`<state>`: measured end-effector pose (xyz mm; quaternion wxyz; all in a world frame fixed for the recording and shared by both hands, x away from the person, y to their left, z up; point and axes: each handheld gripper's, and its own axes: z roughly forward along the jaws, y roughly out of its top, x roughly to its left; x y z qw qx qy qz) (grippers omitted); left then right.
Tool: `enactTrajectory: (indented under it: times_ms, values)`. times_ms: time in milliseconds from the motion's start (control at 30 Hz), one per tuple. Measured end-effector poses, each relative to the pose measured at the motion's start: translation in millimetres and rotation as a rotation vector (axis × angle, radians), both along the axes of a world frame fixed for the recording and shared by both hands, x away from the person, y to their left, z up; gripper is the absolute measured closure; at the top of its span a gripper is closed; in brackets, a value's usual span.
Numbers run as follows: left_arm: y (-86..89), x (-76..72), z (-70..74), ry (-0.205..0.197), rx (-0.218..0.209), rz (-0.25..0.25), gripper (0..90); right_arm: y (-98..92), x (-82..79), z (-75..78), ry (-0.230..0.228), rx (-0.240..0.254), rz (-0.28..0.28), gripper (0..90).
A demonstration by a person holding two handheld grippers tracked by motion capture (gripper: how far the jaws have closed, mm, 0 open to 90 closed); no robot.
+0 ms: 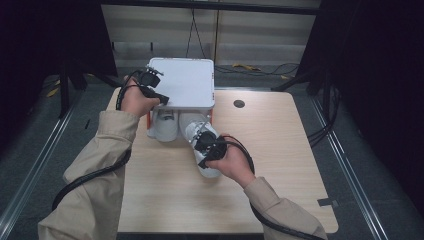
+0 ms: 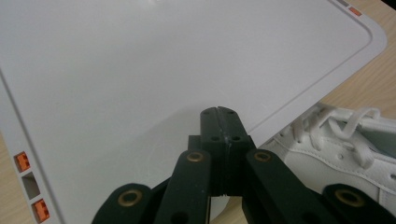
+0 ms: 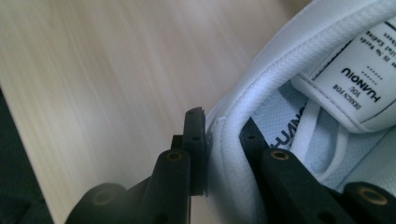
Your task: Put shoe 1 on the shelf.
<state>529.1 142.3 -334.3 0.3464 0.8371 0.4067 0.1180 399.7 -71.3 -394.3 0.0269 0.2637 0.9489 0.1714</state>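
A white box with a flat white lid (image 1: 186, 81) (image 2: 154, 65) and orange fittings stands at the table's far side. My left gripper (image 1: 156, 94) (image 2: 218, 113) is shut, its joined tips lying against the lid's left part. One white sneaker (image 1: 166, 126) sticks out from under the lid. A laced white sneaker (image 2: 345, 149) lies past the lid's edge in the left gripper view. A second white sneaker (image 1: 209, 170) (image 3: 299, 60) lies on the table in front of the box. My right gripper (image 1: 202, 140) (image 3: 223, 136) is shut on its padded collar, one jaw outside, one inside.
The light wooden table (image 1: 280, 150) has bare surface to the right and front of the sneakers. A dark round hole (image 1: 239, 103) sits near its far edge, a tape mark (image 1: 327, 202) at its right front corner. Cables trail from both grippers.
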Motion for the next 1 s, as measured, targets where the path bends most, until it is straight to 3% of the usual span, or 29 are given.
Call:
enactTrajectory:
  times_ms: [167,200,367,533,633,700,900,1000]
  values:
    - [0.4,0.1,-0.1,0.001,0.001,-0.003,90.0,12.0,18.4,-4.1,-0.002,0.008,-0.026,76.7]
    - [0.6,0.2,0.1,0.000,0.004,-0.007,90.0,15.4,22.8,-6.5,0.016,0.023,-0.042,76.6]
    - [1.4,0.5,-0.1,-0.001,0.000,-0.010,90.0,32.9,37.3,-15.2,-0.052,0.027,-0.060,74.8]
    - [2.7,0.8,-0.7,0.003,-0.011,-0.006,90.0,40.9,54.5,-24.9,-0.081,0.036,-0.085,73.8]
    - [2.7,0.4,-1.0,-0.002,-0.010,-0.008,90.0,45.5,55.4,-21.6,-0.117,0.034,-0.079,67.5]
    - [2.7,0.5,-1.2,0.000,-0.014,-0.006,90.0,44.2,51.8,-17.4,-0.137,0.048,-0.063,57.5]
    - [1.5,0.5,-1.1,-0.003,-0.008,-0.006,90.0,36.2,41.9,-0.2,-0.153,0.101,-0.073,47.5]
    - [1.7,0.5,-1.6,0.000,-0.015,-0.001,90.0,29.4,32.5,11.3,-0.176,0.117,-0.042,45.5]
